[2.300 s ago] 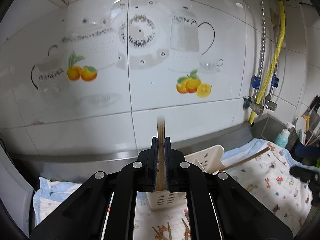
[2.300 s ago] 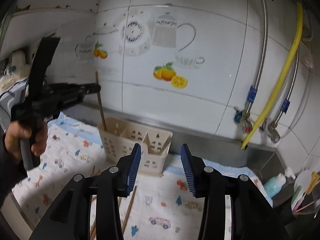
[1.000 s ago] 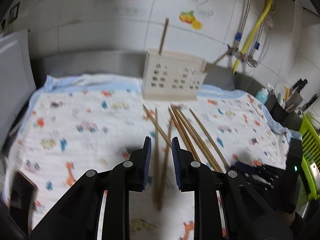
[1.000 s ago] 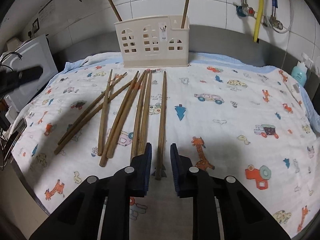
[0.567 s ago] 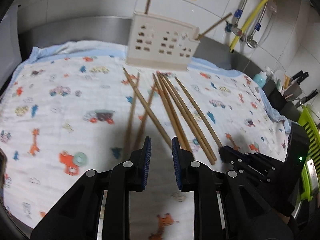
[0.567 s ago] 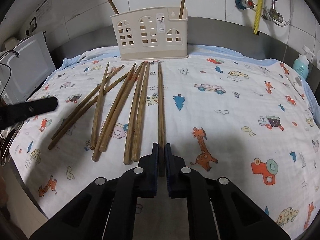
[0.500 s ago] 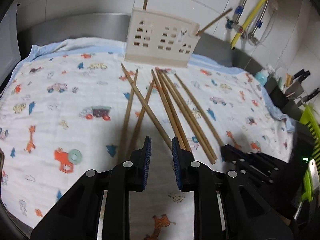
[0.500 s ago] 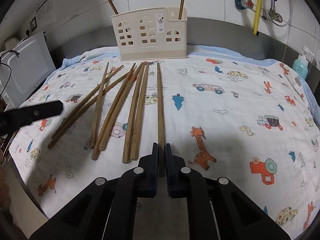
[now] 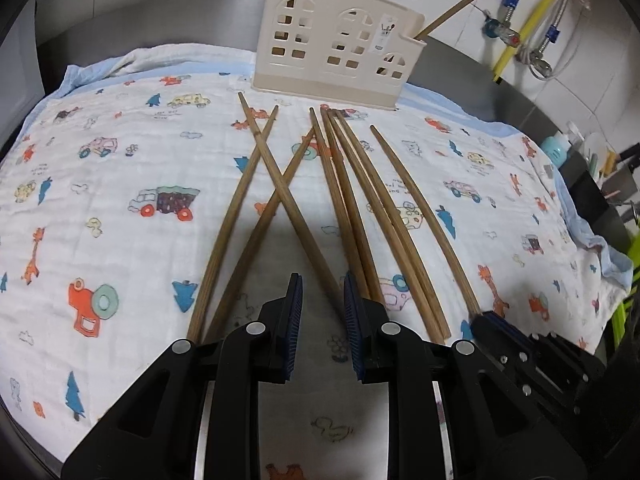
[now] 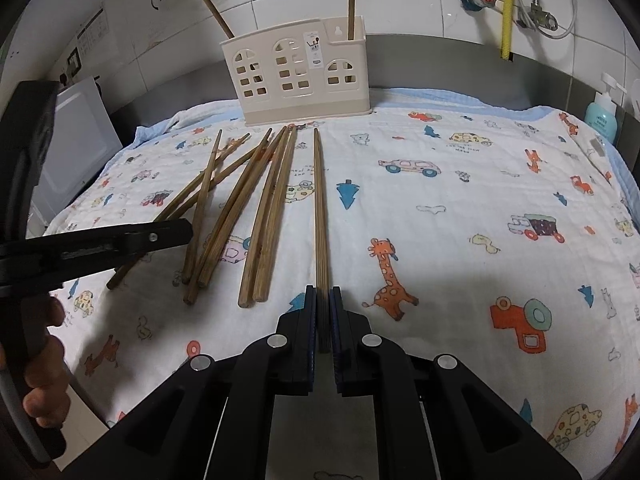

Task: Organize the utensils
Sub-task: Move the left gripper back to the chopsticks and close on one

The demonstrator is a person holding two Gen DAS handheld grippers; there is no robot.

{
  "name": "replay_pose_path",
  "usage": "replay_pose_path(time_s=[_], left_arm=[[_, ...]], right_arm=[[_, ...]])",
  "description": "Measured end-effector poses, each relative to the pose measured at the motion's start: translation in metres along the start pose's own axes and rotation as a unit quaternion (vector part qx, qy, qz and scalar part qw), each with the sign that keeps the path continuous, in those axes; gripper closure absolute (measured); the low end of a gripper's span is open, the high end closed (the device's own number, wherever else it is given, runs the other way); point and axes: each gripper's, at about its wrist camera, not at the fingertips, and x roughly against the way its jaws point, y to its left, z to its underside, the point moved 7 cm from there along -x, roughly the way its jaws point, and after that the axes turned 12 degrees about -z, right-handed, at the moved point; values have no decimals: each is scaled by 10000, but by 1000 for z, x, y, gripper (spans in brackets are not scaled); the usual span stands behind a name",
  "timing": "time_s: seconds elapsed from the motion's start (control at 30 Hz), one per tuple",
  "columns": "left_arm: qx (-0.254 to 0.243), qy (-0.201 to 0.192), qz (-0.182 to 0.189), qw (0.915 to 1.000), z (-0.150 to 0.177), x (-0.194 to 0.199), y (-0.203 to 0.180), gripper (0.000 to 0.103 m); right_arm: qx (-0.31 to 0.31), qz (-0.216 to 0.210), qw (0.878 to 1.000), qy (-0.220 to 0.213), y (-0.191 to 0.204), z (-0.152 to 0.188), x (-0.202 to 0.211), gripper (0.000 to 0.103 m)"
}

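Several wooden chopsticks (image 9: 352, 208) lie loose on a cartoon-print cloth (image 9: 120, 168) in front of a cream plastic holder (image 9: 336, 48). Two chopsticks stand in that holder (image 10: 296, 80). My left gripper (image 9: 322, 292) hovers low over the pile with its jaws a little apart. The near end of one crossed chopstick (image 9: 280, 184) lies between them, and the pads do not press on it. My right gripper (image 10: 323, 296) is shut on the near end of the rightmost chopstick (image 10: 319, 208), which still rests on the cloth. The left gripper (image 10: 176, 232) also shows at the left of the right wrist view.
A hand (image 10: 44, 360) holds the left gripper's handle at the counter's front left. A white appliance (image 10: 76, 148) stands at the left. Pipes and a yellow hose (image 10: 506, 8) run down the tiled wall. A blue bottle (image 10: 602, 114) stands at the right edge.
My right gripper's jaws closed onto the rightmost chopstick. The left gripper came down and nearer to the pile, so a crossed chopstick's end now lies between its jaws.
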Motion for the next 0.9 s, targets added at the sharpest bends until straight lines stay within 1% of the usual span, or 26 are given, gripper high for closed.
replay_pose_path(time_s=[0.1, 0.13, 0.23, 0.33, 0.4, 0.57, 0.67, 0.73, 0.77, 0.8, 0.9], left_arm=[[15, 24, -147, 9999, -2, -6, 0, 82], [57, 39, -141, 9999, -2, -7, 0, 79], [111, 41, -139, 9998, -2, -10, -1, 79], [136, 15, -186, 9997, -2, -10, -1, 82], [210, 28, -209, 9996, -2, -10, 0, 82], [249, -33, -400, 9989, -1, -11, -4, 82], [40, -125, -593, 9982, 0, -10, -8, 83], [16, -136, -570, 9983, -1, -10, -8, 83], [28, -117, -532, 9985, -2, -10, -6, 88], [35, -94, -480, 9988, -3, -10, -5, 91], [56, -4, -348, 9994, -3, -10, -2, 92]], right_arm=[[5, -13, 10000, -23, 0, 0, 0, 96], [0, -22, 10000, -31, 0, 0, 0, 96], [-14, -49, 10000, -48, -1, 1, 0, 96], [6, -36, 10000, -46, 0, 1, 0, 96], [8, -19, 10000, -46, 0, 1, 0, 96], [-15, -22, 10000, -71, -1, 0, 0, 96], [15, -3, 10000, -72, 0, 0, -1, 96], [68, 14, 10000, -56, 0, 0, -1, 96], [80, 14, 10000, -47, 0, 0, -1, 96], [88, 17, 10000, -38, 0, 0, -1, 96], [69, 30, 10000, -33, 0, -1, -1, 96]])
